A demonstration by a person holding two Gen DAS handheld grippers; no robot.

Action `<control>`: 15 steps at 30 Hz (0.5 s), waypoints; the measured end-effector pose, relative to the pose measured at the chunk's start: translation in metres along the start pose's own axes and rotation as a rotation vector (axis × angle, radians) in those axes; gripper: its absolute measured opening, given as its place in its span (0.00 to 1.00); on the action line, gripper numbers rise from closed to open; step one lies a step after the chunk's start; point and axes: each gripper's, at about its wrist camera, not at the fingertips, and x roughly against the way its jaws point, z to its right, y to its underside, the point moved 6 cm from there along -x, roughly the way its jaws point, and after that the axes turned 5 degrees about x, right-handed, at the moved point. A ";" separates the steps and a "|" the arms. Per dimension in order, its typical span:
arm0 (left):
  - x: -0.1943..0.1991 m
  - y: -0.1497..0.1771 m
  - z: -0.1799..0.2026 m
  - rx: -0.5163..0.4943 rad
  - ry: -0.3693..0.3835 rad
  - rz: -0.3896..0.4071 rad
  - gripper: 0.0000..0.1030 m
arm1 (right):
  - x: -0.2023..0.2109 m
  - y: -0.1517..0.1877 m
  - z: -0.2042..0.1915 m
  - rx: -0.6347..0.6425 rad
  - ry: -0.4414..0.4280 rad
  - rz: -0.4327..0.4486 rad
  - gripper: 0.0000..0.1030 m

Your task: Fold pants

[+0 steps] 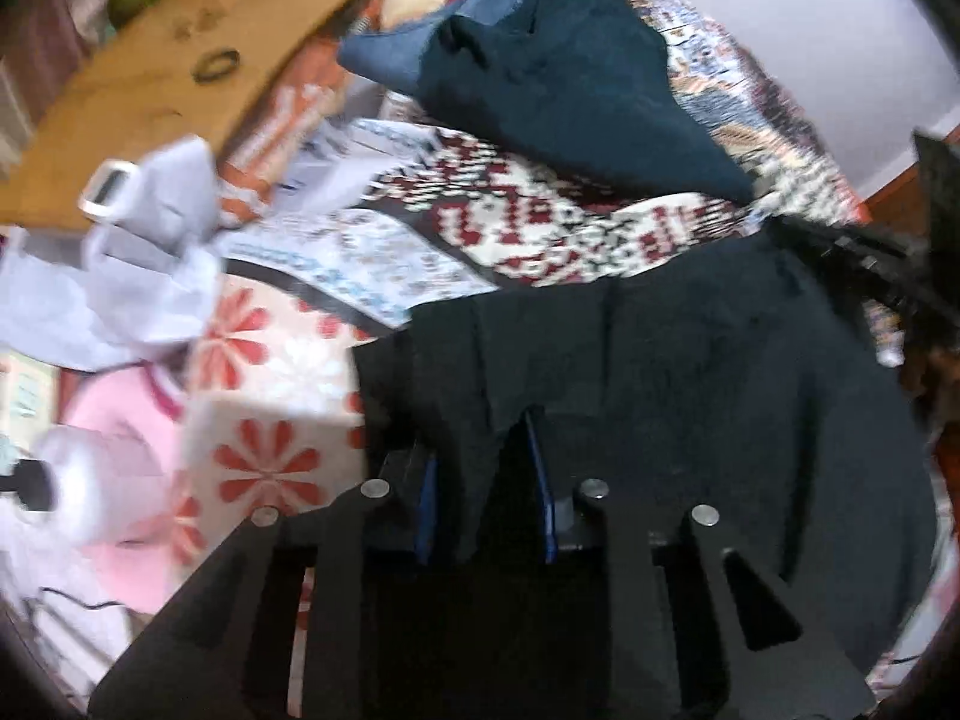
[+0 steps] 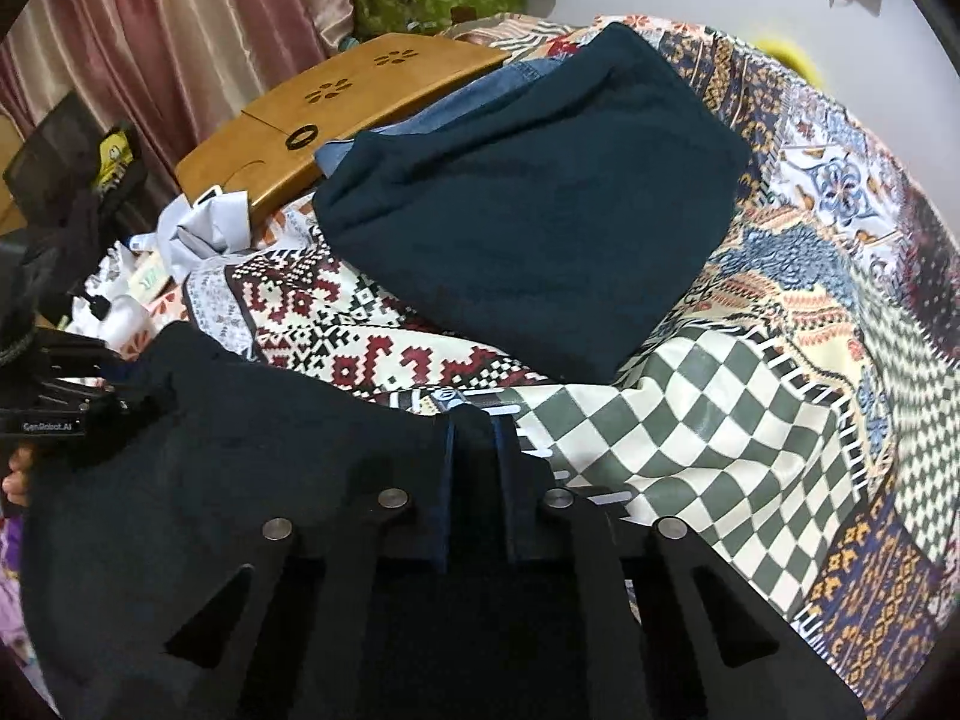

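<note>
Black pants (image 1: 720, 390) lie spread on a patterned quilt (image 1: 540, 222), and both grippers hold their near edge. In the left wrist view my left gripper (image 1: 483, 498) points steeply down, its blue pads closed around a bunched fold of the black cloth. In the right wrist view my right gripper (image 2: 474, 480) is shut tight on another part of the black pants (image 2: 210, 450), with a thin strip of cloth pinched between the pads. The left gripper (image 2: 42, 396) shows at that view's left edge, sunk into the fabric, with a hand (image 2: 12, 480) below it.
A folded dark teal garment (image 2: 528, 210) lies on blue denim (image 2: 480, 96) farther up the bed. A wooden lap tray (image 2: 348, 96), crumpled pale clothes (image 2: 204, 228) and a pink garment (image 1: 120, 420) crowd the left side. Curtains (image 2: 150, 30) hang behind.
</note>
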 end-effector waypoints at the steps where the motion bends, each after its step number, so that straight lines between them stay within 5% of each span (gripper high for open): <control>1: -0.001 0.002 -0.003 0.006 -0.028 0.001 0.27 | -0.002 0.000 0.002 -0.001 0.008 0.001 0.09; 9: 0.003 0.006 -0.006 -0.006 -0.107 0.018 0.29 | -0.002 -0.001 0.002 -0.008 0.038 -0.027 0.12; 15: 0.038 0.005 -0.006 0.036 -0.149 0.063 0.30 | 0.047 0.007 -0.001 -0.031 0.037 0.017 0.21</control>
